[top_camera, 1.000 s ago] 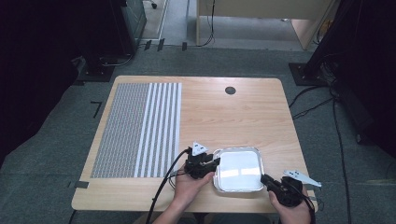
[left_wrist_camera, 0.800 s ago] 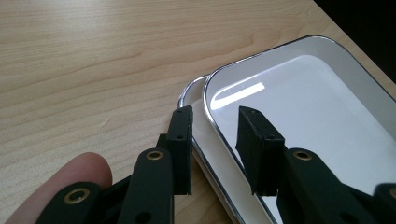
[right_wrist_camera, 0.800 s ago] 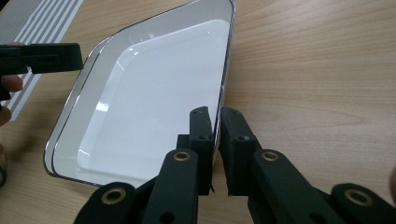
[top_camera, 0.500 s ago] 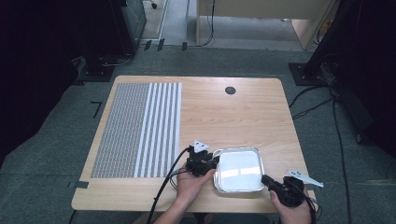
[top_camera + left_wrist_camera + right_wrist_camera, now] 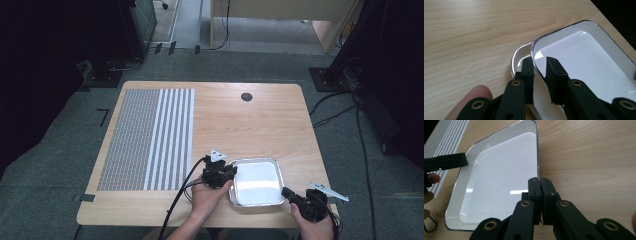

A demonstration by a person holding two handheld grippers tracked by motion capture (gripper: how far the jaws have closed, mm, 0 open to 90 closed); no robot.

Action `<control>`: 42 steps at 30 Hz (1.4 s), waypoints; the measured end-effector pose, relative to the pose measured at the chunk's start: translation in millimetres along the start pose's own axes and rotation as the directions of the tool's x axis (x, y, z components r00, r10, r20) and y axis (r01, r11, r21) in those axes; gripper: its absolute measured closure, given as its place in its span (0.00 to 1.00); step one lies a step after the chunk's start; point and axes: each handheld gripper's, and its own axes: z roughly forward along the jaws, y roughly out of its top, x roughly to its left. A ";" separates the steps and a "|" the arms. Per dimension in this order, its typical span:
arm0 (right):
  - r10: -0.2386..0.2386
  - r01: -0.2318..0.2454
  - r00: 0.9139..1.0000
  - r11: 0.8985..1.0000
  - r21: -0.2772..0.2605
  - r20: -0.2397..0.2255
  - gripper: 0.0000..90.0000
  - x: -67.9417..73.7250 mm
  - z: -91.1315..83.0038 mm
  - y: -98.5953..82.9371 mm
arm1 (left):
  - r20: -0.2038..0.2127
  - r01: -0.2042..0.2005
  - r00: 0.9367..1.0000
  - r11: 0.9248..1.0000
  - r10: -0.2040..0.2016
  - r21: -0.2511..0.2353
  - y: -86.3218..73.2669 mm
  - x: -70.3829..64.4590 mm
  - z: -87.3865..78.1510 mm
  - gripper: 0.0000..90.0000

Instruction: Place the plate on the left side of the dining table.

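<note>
The left gripper [image 5: 539, 62] has its jaws set either side of the rim of the upper white tray [image 5: 584, 60] — one outside, one inside — with a gap between them that the rim does not fill; whether either pad presses it is hard to judge. A second tray [image 5: 520, 56] peeks out beneath, mostly covered. A fingertip [image 5: 471, 100] shows at the bottom edge, cut off. The right gripper [image 5: 539, 181] has its jaws pressed together at the tray's [image 5: 499, 177] near rim — whether they clamp that thin edge cannot be told. From the high view, the trays [image 5: 256, 181] sit near the front edge of the wooden table [image 5: 250, 125], between the two grippers, right of a striped mat [image 5: 150, 137].
</note>
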 end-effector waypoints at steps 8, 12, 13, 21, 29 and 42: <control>-0.026 0.026 1.000 1.000 -0.006 0.005 0.99 1.3 0.4 -0.8 | -0.053 -0.015 0.998 0.999 0.018 0.050 4.8 -6.2 6.0 0.84; -0.029 0.029 1.000 1.000 -0.003 0.008 0.98 2.7 1.3 -1.3 | -0.048 0.016 0.999 0.997 -0.012 0.074 5.7 -5.8 11.2 0.82; -0.029 0.029 1.000 1.000 -0.003 0.008 0.98 2.7 1.3 -1.3 | -0.048 0.016 0.999 0.997 -0.012 0.074 5.7 -5.8 11.2 0.83; -0.042 0.042 0.999 0.999 -0.003 0.018 0.98 5.6 2.2 -1.6 | -0.080 0.019 0.997 0.997 -0.013 0.077 7.0 -6.3 15.8 0.87; -0.049 0.050 0.998 0.999 -0.005 0.044 0.99 10.3 1.0 -1.5 | -0.083 -0.008 0.996 0.996 0.015 0.086 9.1 -8.2 11.1 0.87; -0.061 0.062 0.997 0.998 -0.011 0.045 1.00 17.5 -1.4 -0.9 | -0.069 -0.023 0.997 0.996 0.029 0.083 14.1 -6.5 1.7 0.88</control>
